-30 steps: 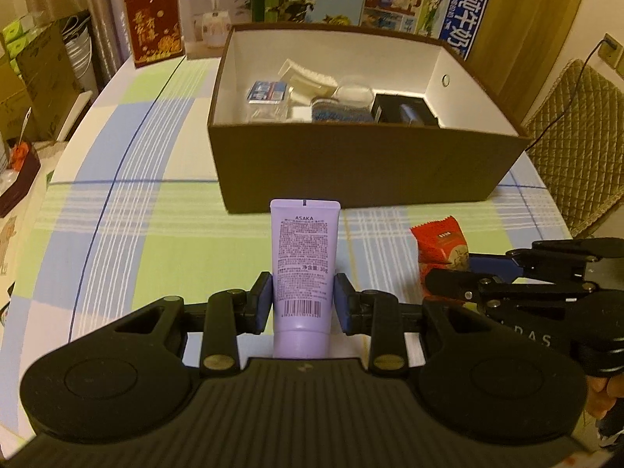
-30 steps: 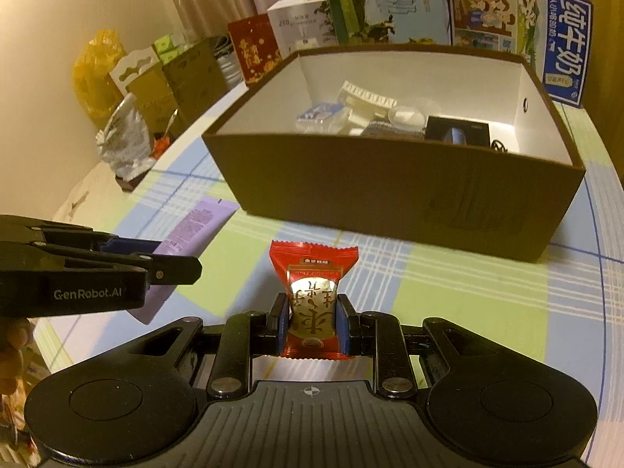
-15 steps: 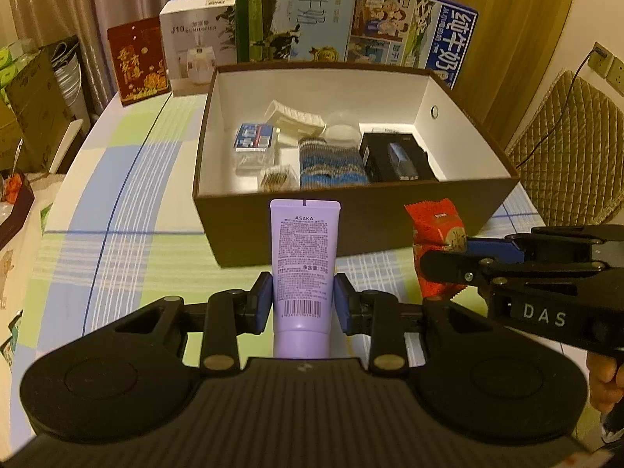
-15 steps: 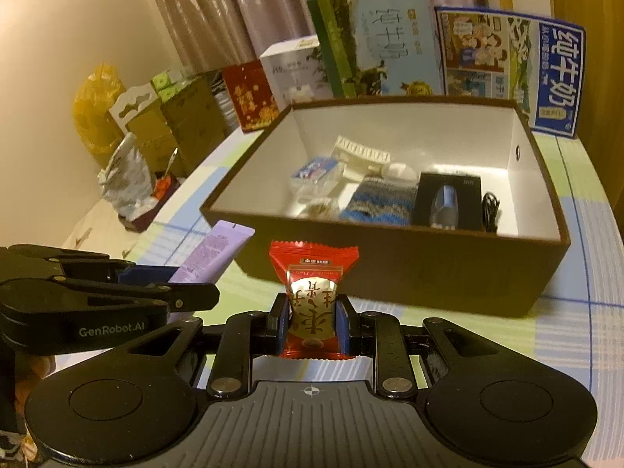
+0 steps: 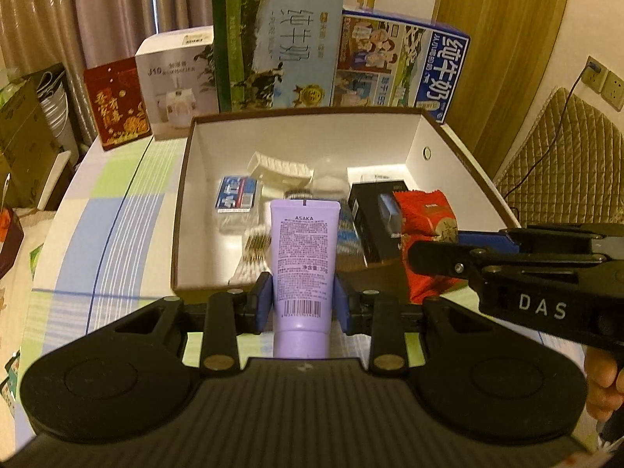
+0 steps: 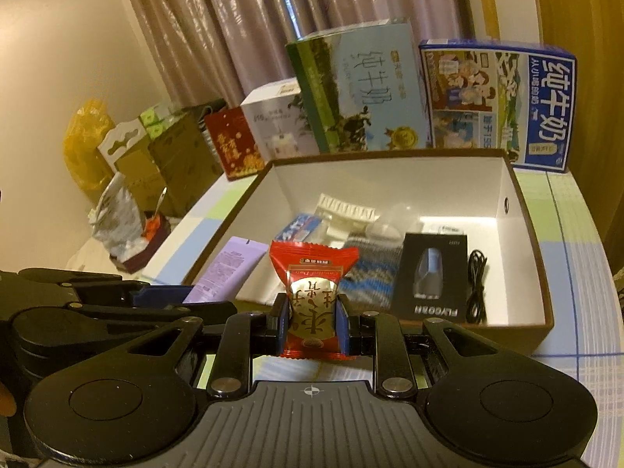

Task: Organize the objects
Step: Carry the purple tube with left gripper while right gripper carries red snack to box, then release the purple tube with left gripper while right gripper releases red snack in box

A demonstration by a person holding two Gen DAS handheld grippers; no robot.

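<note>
With the lilac plastic cosmetic tube (image 5: 303, 257) clamped in the left gripper (image 5: 302, 302) and the red foil snack packet (image 6: 312, 292) in the right gripper (image 6: 313, 329), both above the brown cardboard box (image 6: 522, 202), each should be lowered into free floor space before the jaws are released

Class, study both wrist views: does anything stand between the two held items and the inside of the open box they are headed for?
Nothing visible blocks the way. The purple tube in the left gripper and the red snack packet in the right gripper are at the near wall of the open, lidless brown box. Things already lie on its floor, with bare patches between them.
</note>
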